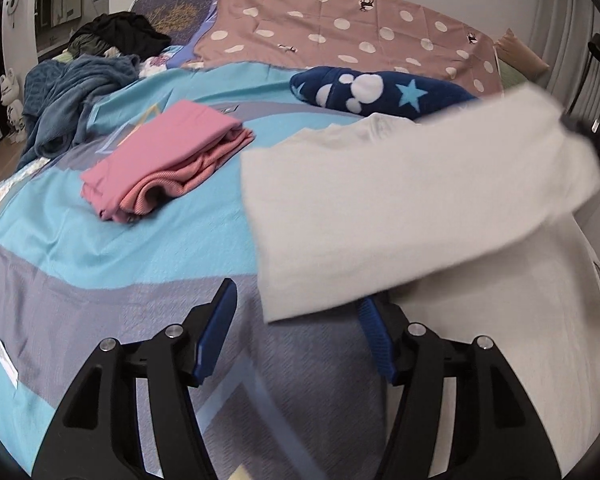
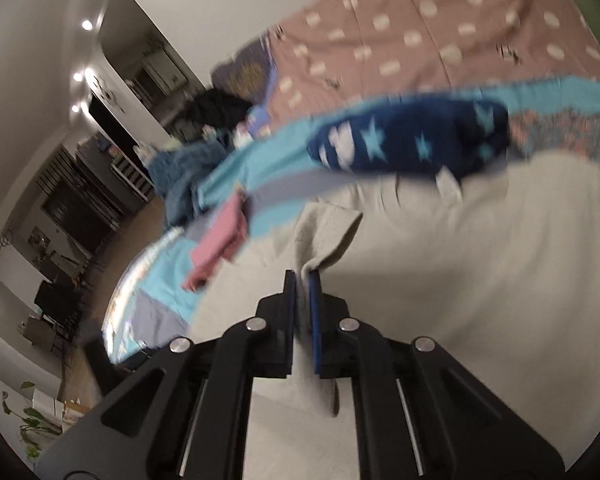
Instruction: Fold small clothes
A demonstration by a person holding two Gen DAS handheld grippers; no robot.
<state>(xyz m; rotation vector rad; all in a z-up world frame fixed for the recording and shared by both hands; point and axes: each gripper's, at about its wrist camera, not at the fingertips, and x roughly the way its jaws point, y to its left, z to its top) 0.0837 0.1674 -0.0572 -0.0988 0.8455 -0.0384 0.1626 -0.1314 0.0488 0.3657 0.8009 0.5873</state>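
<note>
Right gripper point(image 2: 303, 280) pinches a corner of the white shirt point(image 1: 400, 208) tight between its 2 fingers. Left gripper point(image 1: 296, 320) is wide apart, holding nothing, just beside the shirt's lifted edge. Pink folded clothes point(image 1: 164, 172) lie left of the shirt, on the blue bedspread point(image 1: 100, 240).

A home bedroom — patterned bedspread point(image 1: 100, 264), polka-dot sheet point(image 1: 340, 20), heaped clothes point(image 1: 120, 36).
</note>
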